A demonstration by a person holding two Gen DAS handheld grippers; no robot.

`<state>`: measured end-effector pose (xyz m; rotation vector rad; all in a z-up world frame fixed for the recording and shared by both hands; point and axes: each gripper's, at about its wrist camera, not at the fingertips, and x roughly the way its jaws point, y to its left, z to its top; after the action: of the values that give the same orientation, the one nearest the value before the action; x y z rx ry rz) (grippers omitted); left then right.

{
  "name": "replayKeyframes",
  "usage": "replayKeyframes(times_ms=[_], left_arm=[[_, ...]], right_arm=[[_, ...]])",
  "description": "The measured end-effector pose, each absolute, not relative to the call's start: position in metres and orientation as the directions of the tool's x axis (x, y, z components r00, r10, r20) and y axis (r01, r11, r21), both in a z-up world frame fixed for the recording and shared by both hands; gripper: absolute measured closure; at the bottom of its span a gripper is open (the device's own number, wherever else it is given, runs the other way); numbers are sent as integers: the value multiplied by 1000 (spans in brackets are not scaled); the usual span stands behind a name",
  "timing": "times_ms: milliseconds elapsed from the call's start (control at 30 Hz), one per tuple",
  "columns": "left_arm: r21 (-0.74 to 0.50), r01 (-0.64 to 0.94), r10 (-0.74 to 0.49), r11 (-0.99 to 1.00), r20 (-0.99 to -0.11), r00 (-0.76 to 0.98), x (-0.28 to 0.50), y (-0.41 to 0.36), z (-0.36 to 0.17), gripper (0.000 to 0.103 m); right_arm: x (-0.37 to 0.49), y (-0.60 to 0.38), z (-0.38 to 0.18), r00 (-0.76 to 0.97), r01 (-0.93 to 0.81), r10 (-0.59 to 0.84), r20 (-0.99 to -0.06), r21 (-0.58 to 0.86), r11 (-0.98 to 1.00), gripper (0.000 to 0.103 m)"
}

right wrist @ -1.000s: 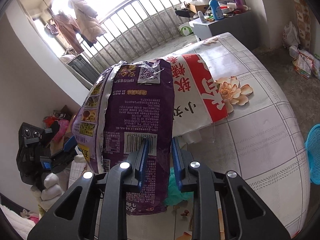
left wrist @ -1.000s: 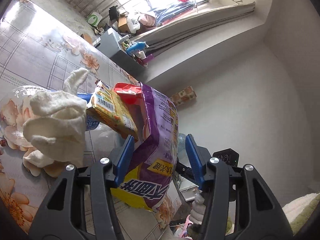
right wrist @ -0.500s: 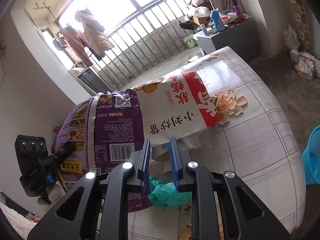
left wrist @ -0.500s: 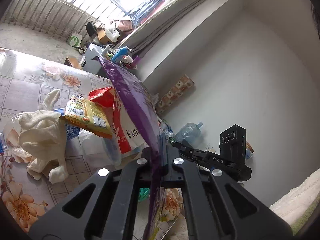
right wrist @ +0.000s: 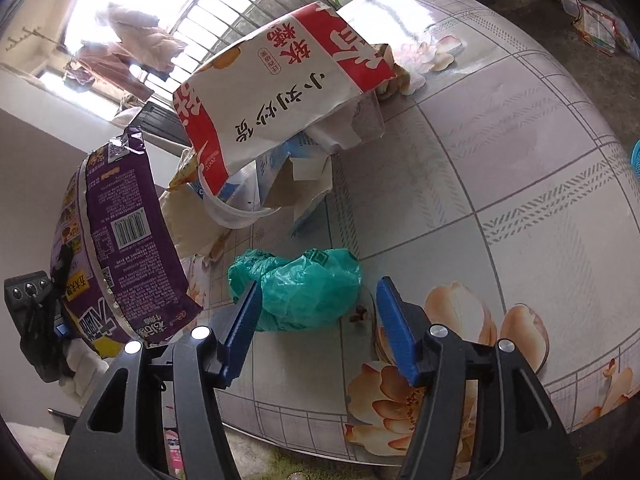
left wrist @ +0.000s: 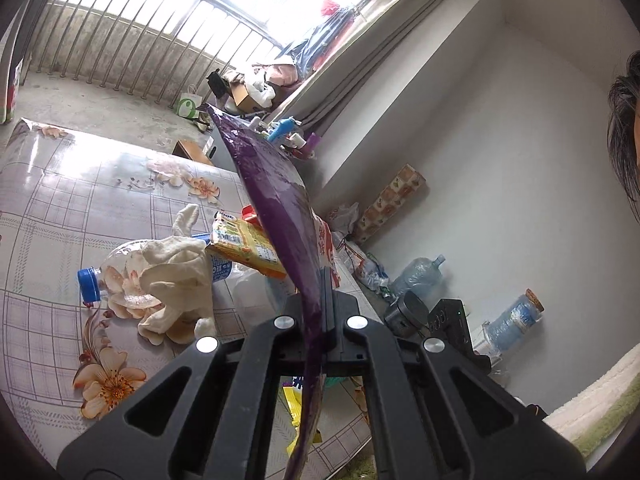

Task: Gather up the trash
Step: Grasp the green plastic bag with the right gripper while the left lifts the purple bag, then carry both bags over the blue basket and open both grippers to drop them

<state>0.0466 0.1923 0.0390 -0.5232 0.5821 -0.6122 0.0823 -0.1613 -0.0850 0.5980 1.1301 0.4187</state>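
My left gripper point(left wrist: 318, 312) is shut on a purple snack bag point(left wrist: 276, 204), seen edge-on and held above the table. The same purple bag point(right wrist: 120, 240) hangs at the left of the right wrist view, with the left gripper point(right wrist: 52, 280) on it. My right gripper point(right wrist: 316, 320) is open and empty, its blue pads on either side of a crumpled green plastic bag point(right wrist: 304, 288) lying on the flowered tablecloth point(right wrist: 520, 160). Behind it stands a red and white paper bag point(right wrist: 280, 80).
A pile lies on the table: a clear bottle with a blue cap point(left wrist: 120, 272), a cream cloth point(left wrist: 176, 272), a yellow snack packet point(left wrist: 244, 244), torn cardboard point(right wrist: 304, 176). The table's near edge point(right wrist: 400, 452) is close. Water bottles point(left wrist: 416, 276) stand on the floor by the wall.
My right gripper has let go of the purple bag, opened, and moved down over the green bag. The left gripper has closed on the purple bag and holds it alone.
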Motion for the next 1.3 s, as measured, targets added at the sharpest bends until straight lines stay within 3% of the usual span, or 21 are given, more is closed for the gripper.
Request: replayKeyframes(times_ms=[100, 233, 333, 533, 633, 767, 967, 1167, 1300], left_arm=[[-606, 362, -652, 708, -365, 664, 40, 189, 35, 103], [-595, 371, -658, 713, -383, 649, 37, 177, 39, 103], [-576, 401, -672, 712, -393, 628, 34, 163, 45, 103], [-528, 516, -731, 675, -378, 569, 33, 116, 71, 103], [-474, 609, -772, 635, -369, 518, 42, 76, 93, 103], [-403, 707, -807, 582, -394, 440, 72, 1, 117, 103], [-360, 760, -758, 541, -600, 256, 146, -166, 101, 103], [-297, 805, -609, 513, -787, 98, 199, -346, 20, 103], [-313, 814, -531, 489, -847, -7, 216, -437, -50, 103]], right_arm=[[87, -162, -95, 377, 9, 635, -674, 689, 725, 45], [95, -168, -102, 402, 19, 681, -613, 748, 663, 63], [96, -172, -105, 412, 9, 702, -581, 773, 634, 70], [79, -209, -80, 523, -39, 667, -531, 767, 640, 71], [62, -258, -49, 663, -14, 525, -534, 693, 721, 71], [31, -336, -14, 817, 161, 225, -531, 583, 796, 71], [0, -433, -11, 793, 513, -201, -576, 451, 731, 71], [9, -503, -63, 711, 650, -285, -643, 446, 615, 70], [22, -546, -106, 648, 718, -301, -699, 431, 547, 70]])
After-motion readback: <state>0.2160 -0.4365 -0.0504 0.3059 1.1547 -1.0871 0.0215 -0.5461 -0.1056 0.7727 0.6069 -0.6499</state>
